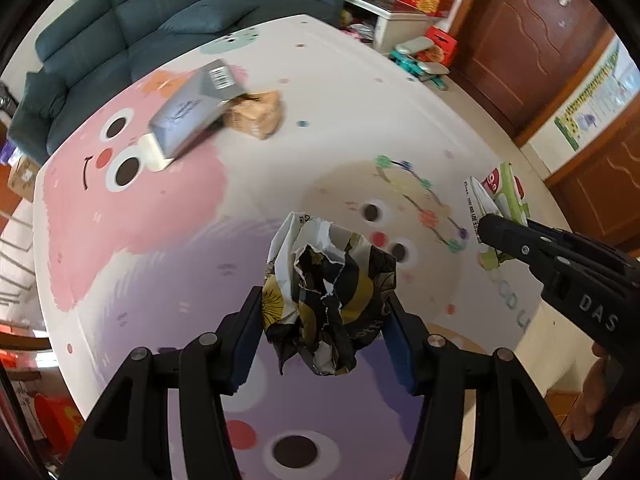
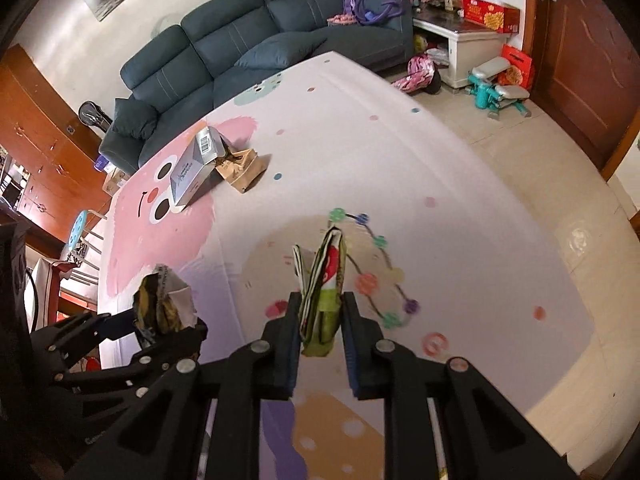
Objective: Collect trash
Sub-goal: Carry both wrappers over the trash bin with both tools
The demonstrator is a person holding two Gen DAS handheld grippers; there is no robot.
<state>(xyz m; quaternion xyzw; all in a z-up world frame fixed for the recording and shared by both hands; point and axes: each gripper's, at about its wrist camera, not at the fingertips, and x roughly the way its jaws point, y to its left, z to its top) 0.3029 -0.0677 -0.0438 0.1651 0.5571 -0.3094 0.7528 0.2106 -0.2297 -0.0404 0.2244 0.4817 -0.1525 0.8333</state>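
Note:
My left gripper [image 1: 325, 312] is shut on a crumpled black, yellow and white wrapper [image 1: 328, 292], held above the play mat [image 1: 180, 240]. In the right wrist view the same wrapper [image 2: 160, 304] shows at the left, in the left gripper [image 2: 168, 326]. My right gripper [image 2: 322, 320] is shut on a flattened green, red and white packet [image 2: 324, 288], which stands up between its pads. In the left wrist view that packet [image 1: 502, 196] and the right gripper [image 1: 496, 236] are at the right edge. A grey carton [image 2: 192, 172] and a crumpled brown paper bag [image 2: 242, 168] lie farther off on the mat.
A dark blue sofa [image 2: 248, 48] runs along the mat's far side. A white cabinet [image 2: 472, 48] with a red box stands at the back right, with a teal stepper [image 2: 496, 92] on the tiled floor. A brown door [image 2: 588, 60] is at the right.

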